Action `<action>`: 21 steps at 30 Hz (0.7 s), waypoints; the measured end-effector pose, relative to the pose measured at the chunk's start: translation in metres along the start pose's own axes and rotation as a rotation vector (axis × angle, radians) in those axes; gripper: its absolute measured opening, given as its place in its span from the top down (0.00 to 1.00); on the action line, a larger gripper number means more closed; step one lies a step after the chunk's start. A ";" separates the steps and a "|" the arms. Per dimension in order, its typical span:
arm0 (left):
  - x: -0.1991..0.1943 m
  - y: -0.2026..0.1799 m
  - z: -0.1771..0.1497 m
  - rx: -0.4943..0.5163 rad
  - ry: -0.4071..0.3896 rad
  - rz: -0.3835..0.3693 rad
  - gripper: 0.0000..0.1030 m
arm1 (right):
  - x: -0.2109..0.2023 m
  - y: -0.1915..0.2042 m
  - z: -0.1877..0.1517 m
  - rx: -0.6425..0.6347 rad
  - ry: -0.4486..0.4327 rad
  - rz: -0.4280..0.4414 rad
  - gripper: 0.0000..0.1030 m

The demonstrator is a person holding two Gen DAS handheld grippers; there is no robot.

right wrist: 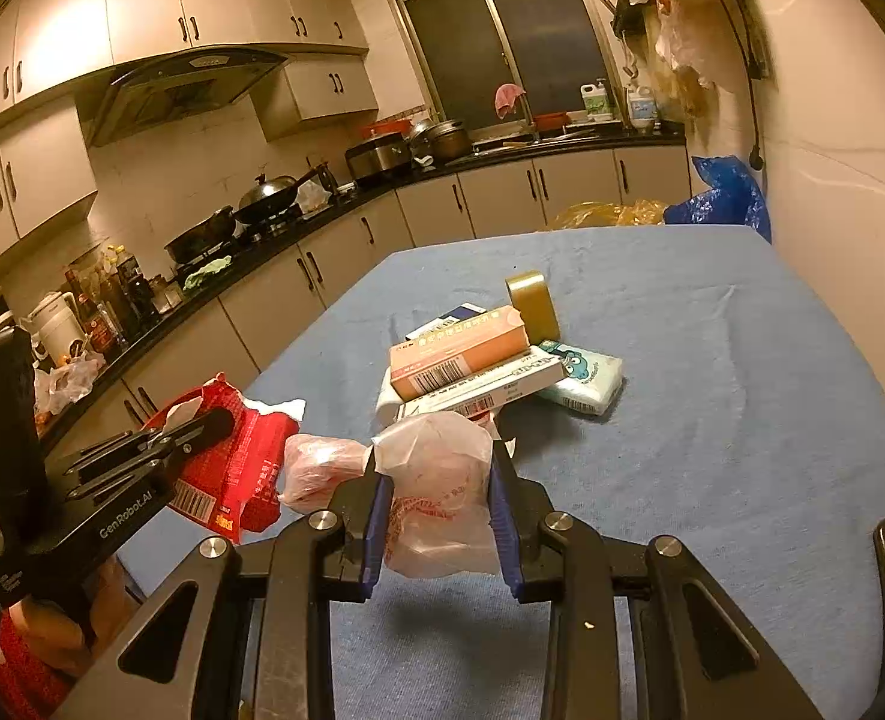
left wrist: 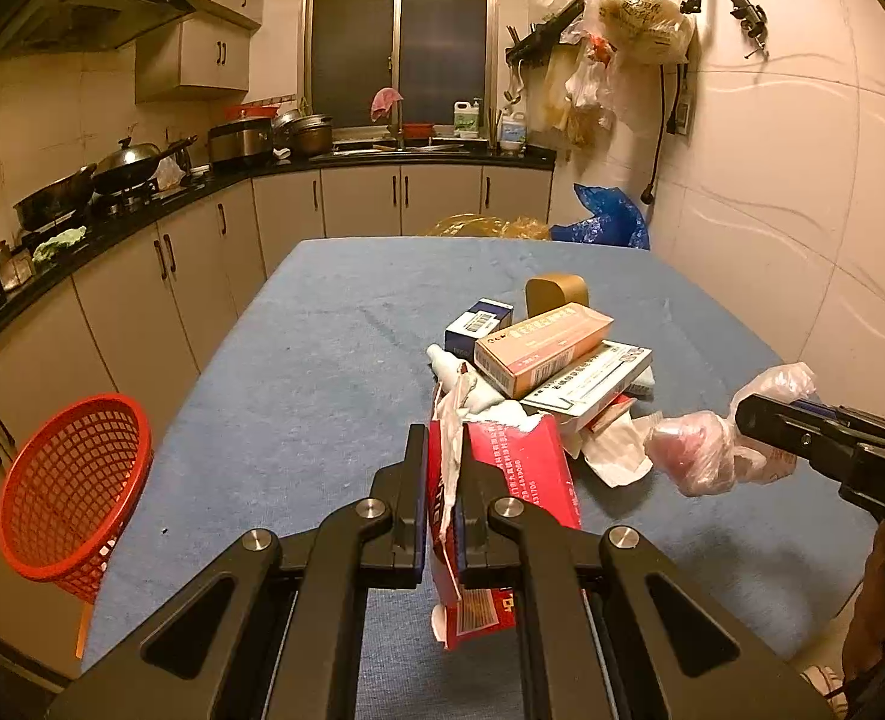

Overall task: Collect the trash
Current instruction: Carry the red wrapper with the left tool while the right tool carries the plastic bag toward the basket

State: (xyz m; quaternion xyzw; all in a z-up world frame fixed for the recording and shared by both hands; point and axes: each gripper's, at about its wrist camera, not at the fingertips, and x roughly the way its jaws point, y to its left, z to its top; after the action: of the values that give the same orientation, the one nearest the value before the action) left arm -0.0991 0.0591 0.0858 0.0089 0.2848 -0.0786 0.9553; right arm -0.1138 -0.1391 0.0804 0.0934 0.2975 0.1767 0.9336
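Gripping torn red packet point(left wrist: 505, 480): left hand-held gripper point(left wrist: 443, 450) | right hand-held gripper point(right wrist: 436, 480): clamped on plastic bag point(right wrist: 436, 498)

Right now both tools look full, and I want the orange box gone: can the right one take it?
Probably not yet: the right tool is shut on the plastic bag. The orange box lies unobstructed atop the pile.

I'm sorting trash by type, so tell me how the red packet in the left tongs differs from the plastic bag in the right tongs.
The red packet is torn, stiff printed packaging; the plastic bag is soft, crumpled and see-through. The left tongs pinch the packet's thin edge nearly closed; the right tongs stand wider around the bag's bulk. Both are held clear of the blue tablecloth.
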 end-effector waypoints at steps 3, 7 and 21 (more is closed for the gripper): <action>0.000 0.001 -0.001 0.000 0.000 0.004 0.94 | 0.002 -0.001 -0.001 0.001 0.010 0.000 0.68; 0.001 0.002 -0.002 0.000 0.003 0.006 0.94 | 0.005 -0.002 -0.002 0.003 0.023 0.005 0.68; 0.002 0.005 -0.001 -0.010 0.002 0.007 0.94 | 0.009 0.002 -0.002 -0.002 0.037 0.009 0.68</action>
State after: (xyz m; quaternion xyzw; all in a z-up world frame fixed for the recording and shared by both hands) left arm -0.0975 0.0639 0.0835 0.0051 0.2861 -0.0736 0.9554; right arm -0.1087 -0.1333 0.0750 0.0904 0.3142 0.1830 0.9272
